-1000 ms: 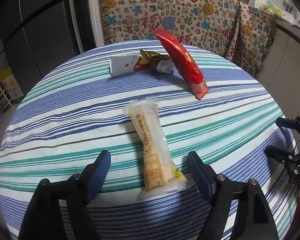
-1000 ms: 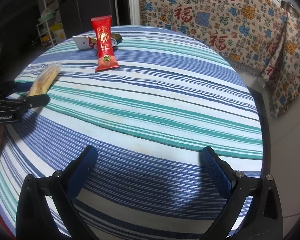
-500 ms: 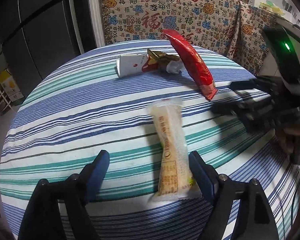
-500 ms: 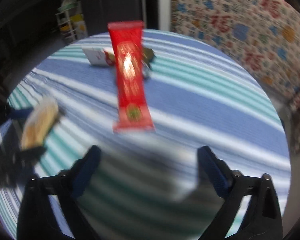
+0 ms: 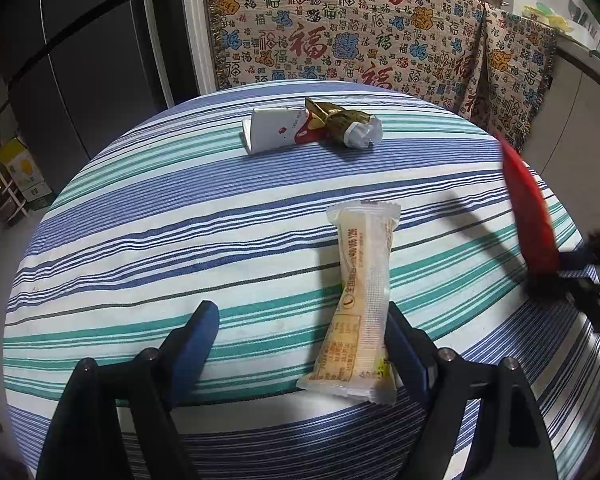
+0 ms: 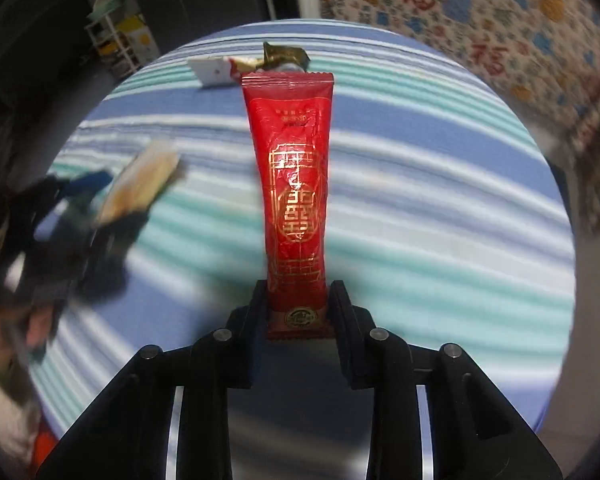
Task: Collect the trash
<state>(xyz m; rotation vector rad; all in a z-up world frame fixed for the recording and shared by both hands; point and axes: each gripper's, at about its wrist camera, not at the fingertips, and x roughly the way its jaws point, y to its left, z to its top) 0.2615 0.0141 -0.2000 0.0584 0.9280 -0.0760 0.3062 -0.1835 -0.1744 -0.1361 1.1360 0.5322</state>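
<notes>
Stripes, red foil and gold on the counter

The counter (image 5: 148, 216) wears a cloth striped in white, blue, teal and thin black lines. The red wrapper (image 6: 294, 184) carries gold ornament and a small gold-rimmed round emblem near its lower end. Left of the red wrapper lies a pale yellow translucent packet (image 5: 360, 300) with tan print. Beyond the red wrapper sit a white carton (image 5: 274, 130) with red marks and a crumpled gold-and-silver foil (image 5: 346, 124). Behind the counter hangs a beige textile (image 5: 340, 28) patterned with red characters and blue and orange motifs. Both grippers are black with blue pads.
</notes>
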